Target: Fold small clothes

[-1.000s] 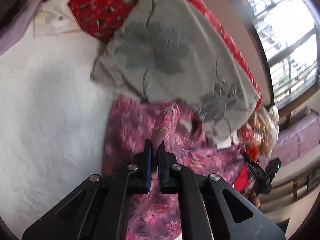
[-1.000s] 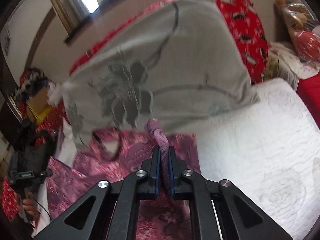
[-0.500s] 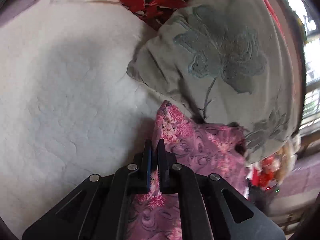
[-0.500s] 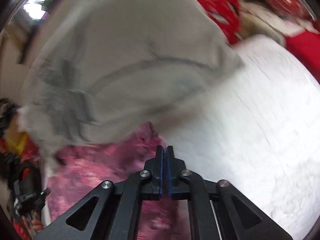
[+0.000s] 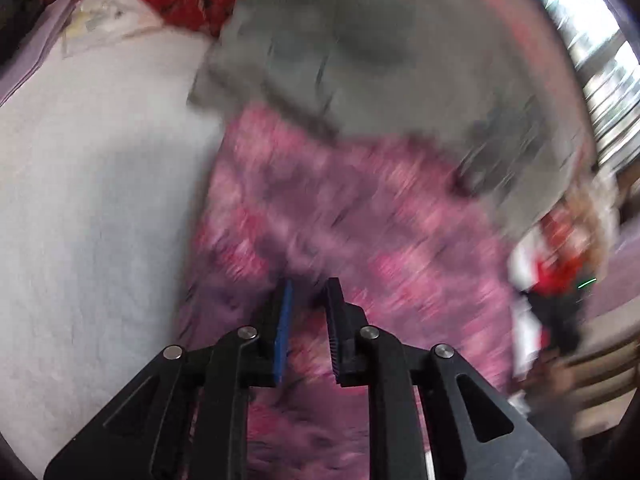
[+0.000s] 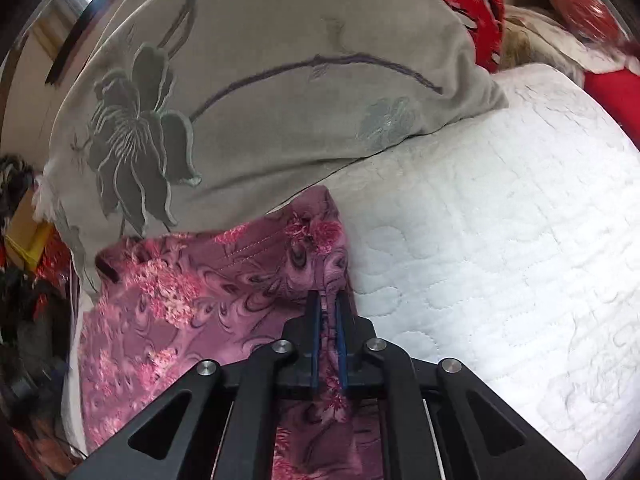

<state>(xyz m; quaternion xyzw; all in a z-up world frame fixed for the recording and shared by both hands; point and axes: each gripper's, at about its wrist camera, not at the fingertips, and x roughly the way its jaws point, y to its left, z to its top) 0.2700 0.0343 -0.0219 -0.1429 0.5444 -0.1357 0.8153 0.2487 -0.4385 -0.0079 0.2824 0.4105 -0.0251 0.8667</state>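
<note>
A pink floral garment (image 5: 340, 232) lies on the white quilted bed (image 5: 92, 200), its far edge against a grey flower-print pillow (image 5: 380, 60). The left wrist view is motion-blurred. My left gripper (image 5: 310, 290) is open just above the garment, with nothing between its fingers. In the right wrist view the garment (image 6: 192, 300) lies flat at lower left. My right gripper (image 6: 328, 300) has its jaws slightly apart around a fold at the garment's right edge, which lies loosely between them.
The grey pillow (image 6: 260, 80) leans on a red patterned cushion (image 6: 476, 4) at the bed's head. White quilt (image 6: 500, 240) stretches to the right. Clutter and a window (image 5: 600, 60) lie beyond the bed's side.
Both grippers lowered the garment's edge onto the bed near the pillow. The left gripper then opened and let go. The right gripper's jaws have parted slightly.
</note>
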